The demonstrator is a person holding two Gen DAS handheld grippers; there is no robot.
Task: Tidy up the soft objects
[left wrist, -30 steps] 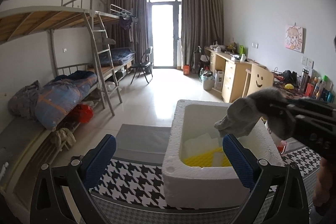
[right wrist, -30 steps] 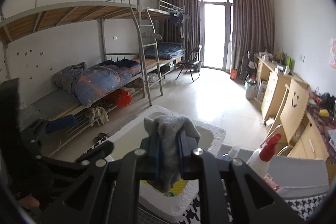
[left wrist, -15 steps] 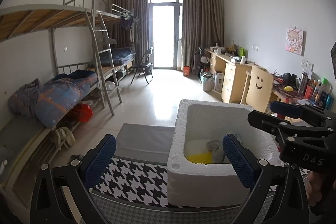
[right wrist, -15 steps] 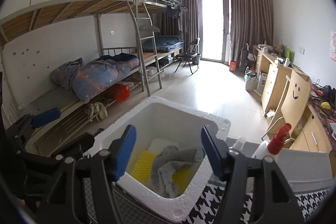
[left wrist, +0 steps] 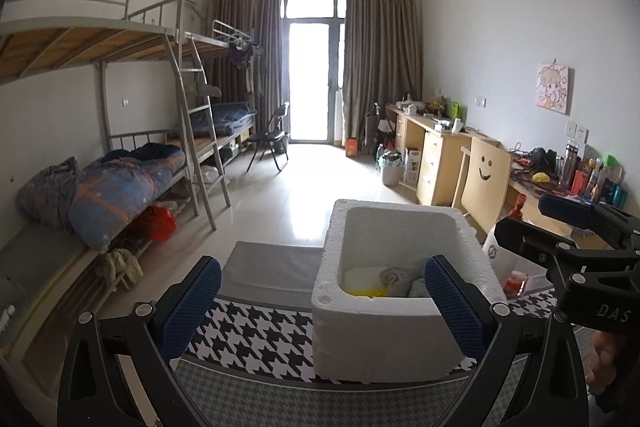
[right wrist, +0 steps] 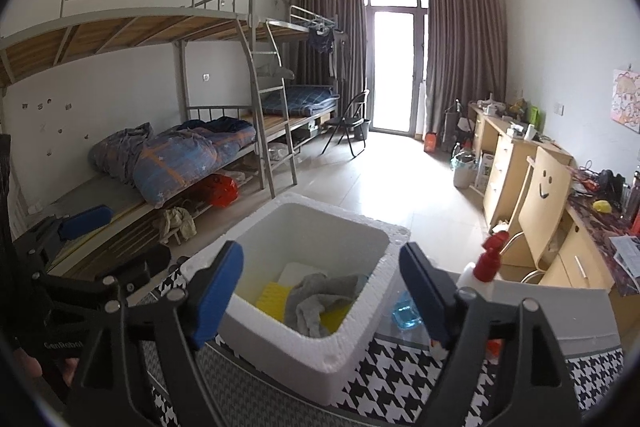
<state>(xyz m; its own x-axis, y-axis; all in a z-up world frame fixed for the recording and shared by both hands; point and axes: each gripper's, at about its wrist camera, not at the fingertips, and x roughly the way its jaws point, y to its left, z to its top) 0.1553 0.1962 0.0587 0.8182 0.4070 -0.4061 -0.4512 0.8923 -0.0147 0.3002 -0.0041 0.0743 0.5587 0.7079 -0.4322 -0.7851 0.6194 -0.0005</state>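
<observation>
We see a dorm room with metal bunk beds (right wrist: pixel 168 75) and a houndstooth-cloth desk (left wrist: pixel 256 331). On it stands a rough white foam box (right wrist: pixel 316 331); the crumpled grey cloth (right wrist: pixel 320 303) lies inside on yellow sponges (right wrist: pixel 272 301). Our right hand-held gripper (right wrist: pixel 320 293) is opening, nothing between; the left hand-held gripper (left wrist: pixel 320 303) is spread, empty.

A red-capped white spray bottle (right wrist: pixel 482 269) stands near the houndstooth-clothed table's (right wrist: pixel 384 387) right edge; a metal bunk bed (right wrist: pixel 160 131) lines the left wall.
</observation>
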